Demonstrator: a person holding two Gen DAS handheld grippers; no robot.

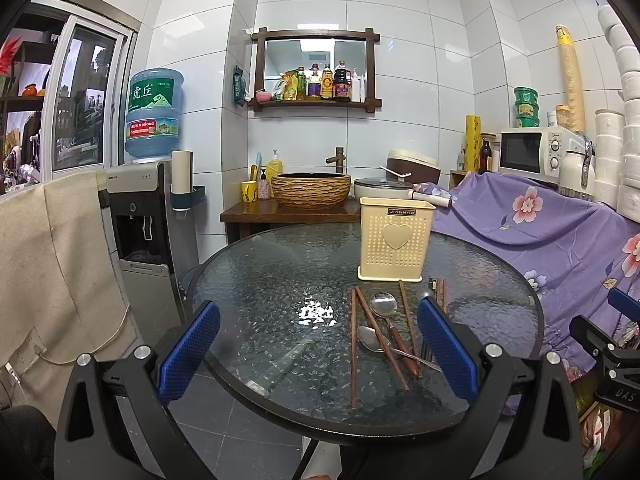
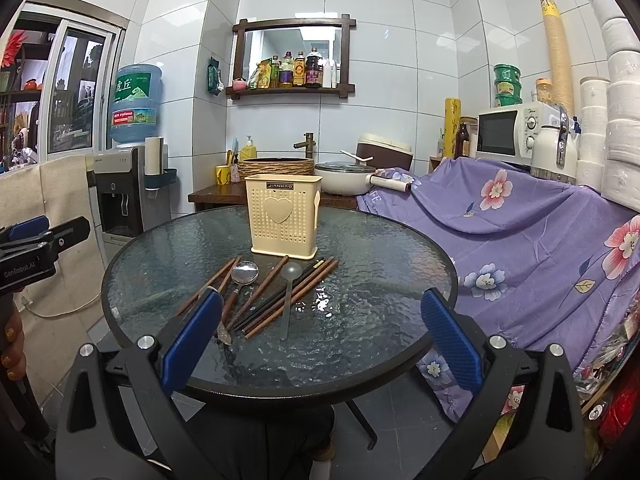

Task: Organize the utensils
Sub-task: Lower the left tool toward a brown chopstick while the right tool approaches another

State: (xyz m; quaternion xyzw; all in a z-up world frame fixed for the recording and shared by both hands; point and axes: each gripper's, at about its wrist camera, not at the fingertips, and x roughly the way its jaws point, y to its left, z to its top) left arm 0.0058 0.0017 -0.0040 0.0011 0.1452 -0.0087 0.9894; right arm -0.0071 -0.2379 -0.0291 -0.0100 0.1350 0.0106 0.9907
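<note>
Left wrist view: left gripper (image 1: 318, 350) gapes wide, empty; right gripper (image 2: 322, 328) likewise, above table (image 2: 380, 320) with chopsticks (image 2: 296, 292), spoons (image 2: 245, 273), holder (image 2: 284, 216).

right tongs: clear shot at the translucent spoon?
Probably yes. The right tongs are open and empty, the translucent spoon lies on the glass table just ahead, apparently with nothing lying over it.
</note>
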